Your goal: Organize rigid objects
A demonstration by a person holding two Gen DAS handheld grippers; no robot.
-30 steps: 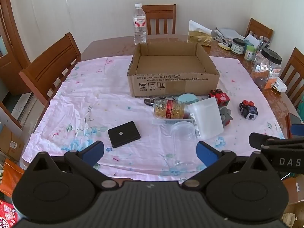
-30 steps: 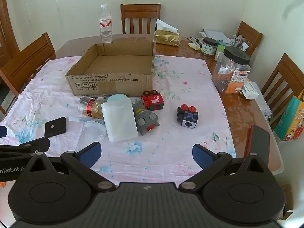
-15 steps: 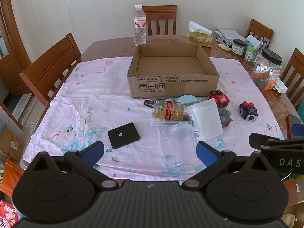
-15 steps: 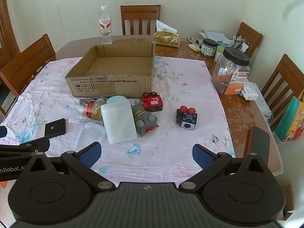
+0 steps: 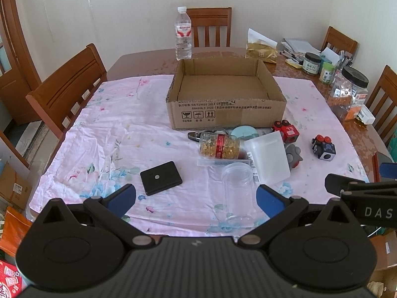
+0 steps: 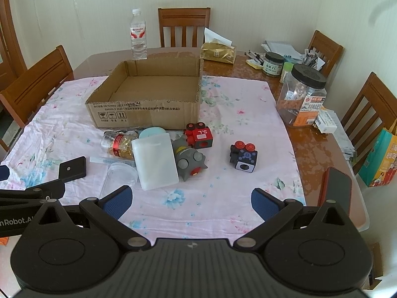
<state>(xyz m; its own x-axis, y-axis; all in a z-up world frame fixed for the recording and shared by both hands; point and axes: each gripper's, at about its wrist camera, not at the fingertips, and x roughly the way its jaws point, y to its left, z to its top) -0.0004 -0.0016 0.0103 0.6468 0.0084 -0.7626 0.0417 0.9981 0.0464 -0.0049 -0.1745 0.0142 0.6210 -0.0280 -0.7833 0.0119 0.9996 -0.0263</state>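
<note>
Holding both claws apart, empty; left claw [image 5: 196, 197] nearer clear jar [image 5: 237, 186], lower centre, axis pointing at me.

The pliers [image 5: 196, 135] lie mostly behind the pill bottle [image 5: 220, 146], only the handle ends showing. The teal lid [image 5: 244, 132] is half covered by the white box [image 5: 269, 160], which also hides the left part of the grey toy [image 5: 294, 155]. The right claw [image 5: 382, 186] is cut off by the left view's right edge, its lettering reading only "DAS". Print on the carton [image 6: 146, 114] is too small to read. The phone [image 6: 337, 192] disappears behind a claw link.
</note>
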